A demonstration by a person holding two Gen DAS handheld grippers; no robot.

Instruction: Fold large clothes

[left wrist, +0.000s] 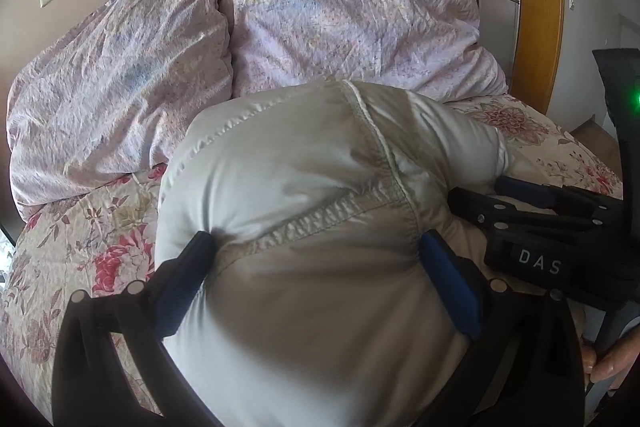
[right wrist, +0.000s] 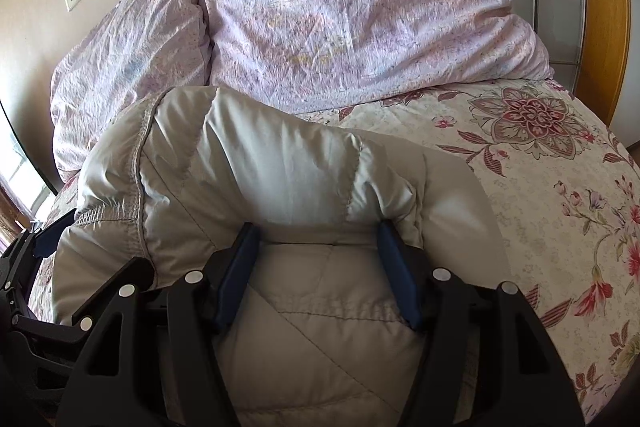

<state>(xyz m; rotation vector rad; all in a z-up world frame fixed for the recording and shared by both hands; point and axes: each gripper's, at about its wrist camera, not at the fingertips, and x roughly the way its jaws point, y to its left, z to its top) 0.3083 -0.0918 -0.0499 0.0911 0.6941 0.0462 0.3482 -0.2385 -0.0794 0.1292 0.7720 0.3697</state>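
Padded jacket [left wrist: 304, 195] lies on the bed [left wrist: 100, 223], bunched into a thick bundle directly in front of both grippers. Beyond it, further from the grippers, sits a rumpled quilt [left wrist: 320, 27] against the wall.

Left gripper [left wrist: 316, 247]: jaws at their widest, blue pads either side of a puffy fold with a gathered seam. The left pad dents the fabric and the right pad touches it too, but at this spread I judge it a release or a loose straddle, not a firm grip.

Right gripper [right wrist: 316, 239]: jaws at a middle width, a roll of the jacket lying between the pads and bulging over their tips. Both pads meet the fabric; reads as a hold on a doubled layer. In the left view this gripper sits just right of the left one, close alongside, a hand [left wrist: 612, 363] on its handle.

Progress, judged:
- Jacket is already doubled over at least once; the thick roll ahead of the right gripper shows stacked layers.
- Bundle is low on the bed, so the current fold looks nearly laid down.
- Shape is lumpy and uneven, not a flat rectangle. Sleeves and hem cannot be told apart from here.

Left to do, likely: let go on the right, press and square the bundle, perhaps one further fold. The padding is springy, so it may reopen.
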